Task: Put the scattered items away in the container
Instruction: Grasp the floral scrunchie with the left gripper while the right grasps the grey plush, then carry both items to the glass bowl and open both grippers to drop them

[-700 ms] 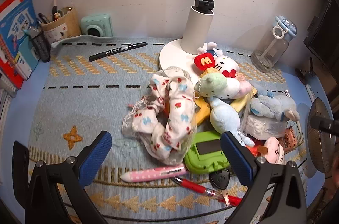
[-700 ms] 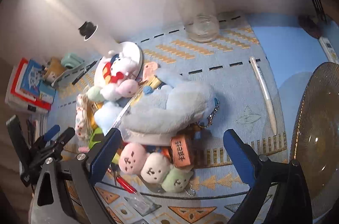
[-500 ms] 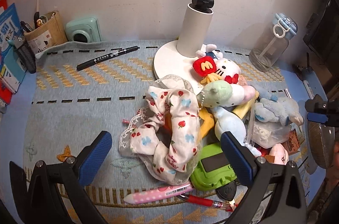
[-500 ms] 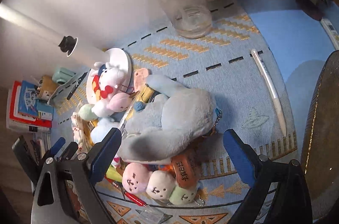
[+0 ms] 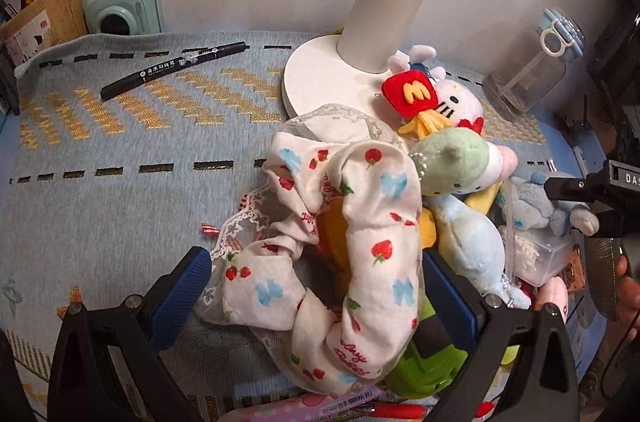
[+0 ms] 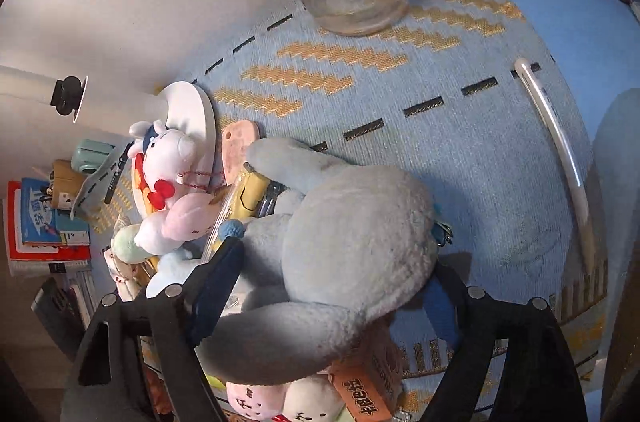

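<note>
Both released: left gripper point(image 5: 316, 286) straddles scrunchie point(image 5: 360, 242); right gripper point(image 6: 332, 286) straddles blue plush point(image 6: 340, 242).

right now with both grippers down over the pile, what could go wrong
The left gripper straddles the strawberry scrunchie, whose lace lies tangled against the green plush and its bead chain; closing and lifting may drag neighbours along. The right gripper straddles the big blue plush, which rests on a clear box and small keychain plushes; pulling it could topple the heap. Both grippers work close together and might collide.
</note>
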Demonstrator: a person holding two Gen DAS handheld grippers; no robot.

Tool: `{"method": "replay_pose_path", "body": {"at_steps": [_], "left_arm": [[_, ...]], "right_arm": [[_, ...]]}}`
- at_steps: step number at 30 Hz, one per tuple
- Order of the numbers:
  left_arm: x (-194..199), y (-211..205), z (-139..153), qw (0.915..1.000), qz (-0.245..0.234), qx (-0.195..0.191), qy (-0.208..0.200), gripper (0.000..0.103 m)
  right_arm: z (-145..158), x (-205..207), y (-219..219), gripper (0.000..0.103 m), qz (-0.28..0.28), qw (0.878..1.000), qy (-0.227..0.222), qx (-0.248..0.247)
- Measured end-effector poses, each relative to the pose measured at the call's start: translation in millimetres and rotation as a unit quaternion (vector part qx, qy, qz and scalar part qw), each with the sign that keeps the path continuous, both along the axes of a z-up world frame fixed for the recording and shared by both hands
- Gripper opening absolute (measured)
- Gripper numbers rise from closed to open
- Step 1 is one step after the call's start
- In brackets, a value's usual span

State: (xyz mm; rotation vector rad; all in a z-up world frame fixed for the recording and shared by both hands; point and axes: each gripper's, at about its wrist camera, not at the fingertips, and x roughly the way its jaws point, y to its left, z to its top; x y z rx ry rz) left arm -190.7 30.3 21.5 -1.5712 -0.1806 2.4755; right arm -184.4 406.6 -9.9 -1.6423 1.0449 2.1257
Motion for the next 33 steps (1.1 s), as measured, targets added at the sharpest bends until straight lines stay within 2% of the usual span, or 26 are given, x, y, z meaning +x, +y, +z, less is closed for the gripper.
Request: {"method": "replay_pose_path", "body": {"at_steps": [3,5,6,7,8,9,12,14,16,22,27,30,33], "left_arm": [[-2.2,3.7,1.2,0.9999,-0.008,0.002,0.009,0.097],[-2.4,6.1,3.1,0.9996,-0.017,0.020,0.013,0.078],[-1.8,7.5,4.2,0.9992,-0.022,0.032,0.014,0.072],[-0.8,9.2,5.6,0.9986,-0.027,0.042,0.014,0.059],[0.2,10.9,6.9,0.9984,-0.031,0.046,0.013,0.053],[1.6,12.8,8.6,0.9986,-0.031,0.041,0.014,0.052],[5.8,13.1,14.9,0.9990,-0.028,0.026,0.025,0.041],[9.2,6.0,21.1,0.9989,-0.018,0.032,0.030,0.017],[11.9,-2.8,27.0,0.9983,-0.009,0.050,0.030,0.014],[29.8,-4.9,51.1,0.9973,-0.012,0.049,0.053,0.014],[47.6,6.7,76.3,0.9955,-0.034,0.053,0.071,0.014],[51.3,25.1,84.9,0.9953,-0.045,0.038,0.077,0.014],[58.7,34.0,95.9,0.9941,-0.053,0.042,0.085,0.014]], "right_arm": [[-0.8,4.0,0.9,0.082,-0.003,1.000,0.005,-0.005],[2.2,8.1,0.4,0.077,-0.002,1.000,0.010,0.001],[4.4,10.8,0.6,0.072,-0.003,1.000,0.014,0.005],[7.0,13.8,1.4,0.068,-0.006,1.000,0.018,0.008],[9.9,17.0,3.2,0.058,-0.009,1.000,0.022,0.011],[12.6,20.3,5.4,0.055,-0.012,1.000,0.028,0.009],[20.2,30.7,9.1,0.053,-0.016,0.999,0.042,0.006],[26.5,39.4,9.9,0.052,-0.023,0.998,0.051,0.009],[34.3,47.5,11.7,0.052,-0.030,0.998,0.063,0.009],[73.3,53.3,15.5,0.052,-0.038,0.994,0.102,0.018],[99.7,67.5,1.2,0.052,-0.037,0.991,0.121,0.045],[110.9,85.5,-0.7,0.052,-0.038,0.989,0.130,0.064],[124.8,107.4,1.4,0.052,-0.048,0.985,0.139,0.089]]}}
